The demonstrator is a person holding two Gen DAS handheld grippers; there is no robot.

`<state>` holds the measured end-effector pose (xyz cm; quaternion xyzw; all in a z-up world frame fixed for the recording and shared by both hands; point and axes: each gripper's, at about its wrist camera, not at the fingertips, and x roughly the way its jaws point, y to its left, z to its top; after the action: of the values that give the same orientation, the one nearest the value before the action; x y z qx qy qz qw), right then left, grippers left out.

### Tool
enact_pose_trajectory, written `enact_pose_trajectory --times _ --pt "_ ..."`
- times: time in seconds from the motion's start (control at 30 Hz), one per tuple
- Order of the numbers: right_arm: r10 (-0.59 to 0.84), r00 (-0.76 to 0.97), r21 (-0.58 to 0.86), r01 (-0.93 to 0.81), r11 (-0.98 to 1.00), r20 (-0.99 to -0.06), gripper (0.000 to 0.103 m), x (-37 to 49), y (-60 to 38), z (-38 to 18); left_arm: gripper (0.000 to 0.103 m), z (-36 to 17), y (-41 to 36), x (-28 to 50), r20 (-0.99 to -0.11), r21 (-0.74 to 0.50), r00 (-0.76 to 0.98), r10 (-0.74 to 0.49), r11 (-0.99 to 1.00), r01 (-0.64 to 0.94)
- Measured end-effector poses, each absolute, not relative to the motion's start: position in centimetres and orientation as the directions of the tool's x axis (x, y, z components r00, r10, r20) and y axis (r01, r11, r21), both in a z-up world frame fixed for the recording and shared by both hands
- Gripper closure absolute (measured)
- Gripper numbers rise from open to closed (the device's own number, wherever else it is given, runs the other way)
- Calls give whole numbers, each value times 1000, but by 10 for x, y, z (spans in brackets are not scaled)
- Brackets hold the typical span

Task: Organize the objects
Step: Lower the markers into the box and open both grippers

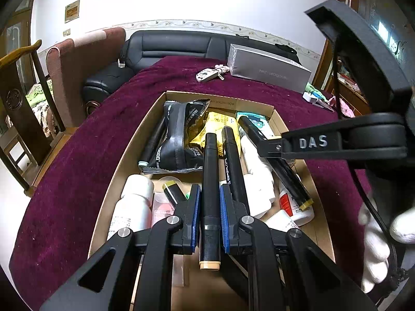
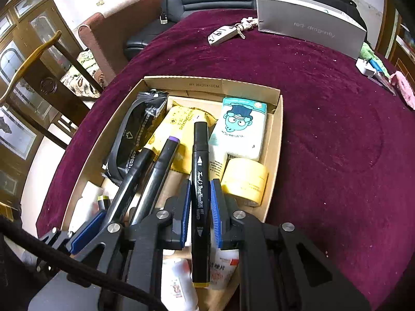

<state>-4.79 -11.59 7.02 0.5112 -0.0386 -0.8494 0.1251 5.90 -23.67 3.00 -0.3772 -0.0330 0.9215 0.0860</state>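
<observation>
An open cardboard box (image 1: 124,160) (image 2: 275,140) sits on the maroon tablecloth and holds markers, snack packets and bottles. My left gripper (image 1: 210,202) is shut on a black marker with a beige end cap (image 1: 210,181), held over the box. My right gripper (image 2: 199,207) is shut on a black art marker with a yellow end cap (image 2: 199,181), also over the box. In the left wrist view the right gripper (image 1: 269,142) reaches in from the right with its marker (image 1: 290,178). The left gripper's blue pad (image 2: 88,225) shows at the lower left of the right wrist view.
In the box lie a black packet (image 1: 176,140), a yellow packet (image 2: 176,129), a tissue pack (image 2: 241,129), a yellow tape roll (image 2: 246,178), white bottles (image 1: 135,202) and loose markers (image 2: 158,171). On the cloth beyond are keys (image 2: 225,35) and a grey box (image 2: 311,26).
</observation>
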Motion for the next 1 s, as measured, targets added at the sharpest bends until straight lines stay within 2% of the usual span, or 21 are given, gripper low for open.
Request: enact_pose_trajectory --times 0.27,0.33,0.43,0.53,0.6,1.0 --pt "-269 -433 216 169 -962 -860 87 -53 -119 67 90 31 -234 57 -692 -122 -699 179 -984 -131" --pt "-293 -427 247 159 -956 -855 83 -52 -115 67 85 31 -234 57 -694 -123 -698 179 -984 -130" --pt "-312 -419 272 153 -950 -853 78 -51 -112 65 67 30 -232 56 -699 -119 -693 174 -985 -126" --pt "-321 -424 278 161 -947 -847 76 -46 -111 68 61 31 -230 56 -701 -111 -694 166 -986 -124" --pt "-326 -433 280 168 -945 -841 71 -42 -111 72 54 31 -229 56 -704 -104 -693 154 -988 -113" --pt "-350 -478 294 191 -937 -805 68 -17 -95 90 53 45 -213 66 -689 -66 -712 135 -990 -124"
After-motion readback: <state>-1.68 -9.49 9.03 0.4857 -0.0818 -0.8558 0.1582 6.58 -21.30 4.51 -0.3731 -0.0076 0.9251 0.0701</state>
